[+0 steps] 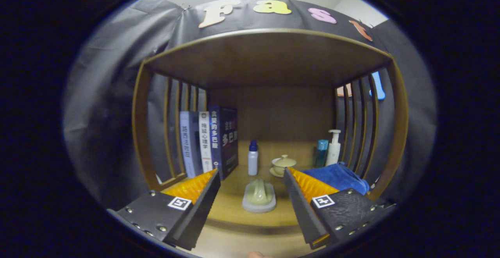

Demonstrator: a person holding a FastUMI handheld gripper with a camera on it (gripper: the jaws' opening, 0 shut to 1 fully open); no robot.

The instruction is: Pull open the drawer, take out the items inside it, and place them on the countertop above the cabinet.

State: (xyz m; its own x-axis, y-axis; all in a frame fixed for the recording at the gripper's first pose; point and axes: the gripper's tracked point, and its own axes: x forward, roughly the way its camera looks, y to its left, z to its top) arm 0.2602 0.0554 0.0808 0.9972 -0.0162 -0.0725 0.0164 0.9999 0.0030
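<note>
1. Gripper view looks into a wooden cabinet [269,55] with slatted sides and a flat top board.
2. The gripper [252,189] has its two fingers spread wide apart, and they hold nothing.
3. A small pale green thing on a gray base [259,196] sits on the wooden shelf [230,211], right between the fingers and not touching them.
4. At 12 o'clock from it, farther back, stands a little white bottle with a blue cap [252,158].
5. At about 1 o'clock from the green thing sits a cream cup with a lid [283,165], on a saucer, just beside the right finger's tip.
6. At 10 o'clock stand some books [209,143], upright, close to the left slats. The dark book is nearest the middle.
7. At 2 o'clock lies a blue cloth [338,177], partly hidden behind the right finger.
8. Behind the cloth, near the right slats, stand a teal bottle [321,152] and a white pump bottle [333,146], side by side.
9. I cannot tell where the drawer is.
10. A fingertip of a person [256,255] peeks in at 6 o'clock, below the fingers.
</note>
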